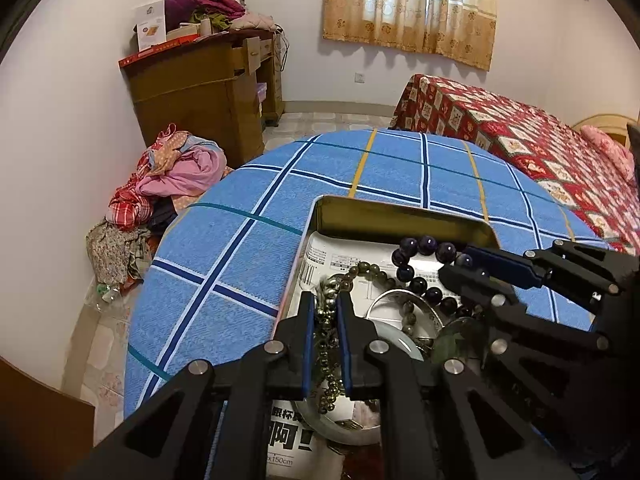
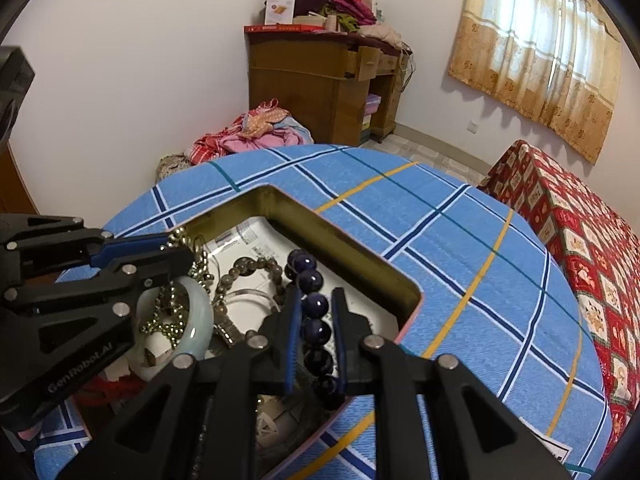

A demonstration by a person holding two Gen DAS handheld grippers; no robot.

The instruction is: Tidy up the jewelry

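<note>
A round counter covered by a blue checked cloth fills the middle of both views. On it sits an open metal tin with a gold-coloured inner wall, lined with printed paper and filled with jewelry.

The left hand-held gripper reaches into the near end of the tin, its jaws close together with a chain of small metallic beads running between the blue pads; the chain looks pinched there. The right hand-held gripper comes in from the other side. A bracelet of dark purple beads lies between its jaws, which stand slightly wider than the beads; I cannot tell whether the pads press on them.

Also in the tin are a pale green bangle, partly under the left hand-held gripper, a clear bangle, and a bracelet of grey-brown beads lying near the middle.
</note>
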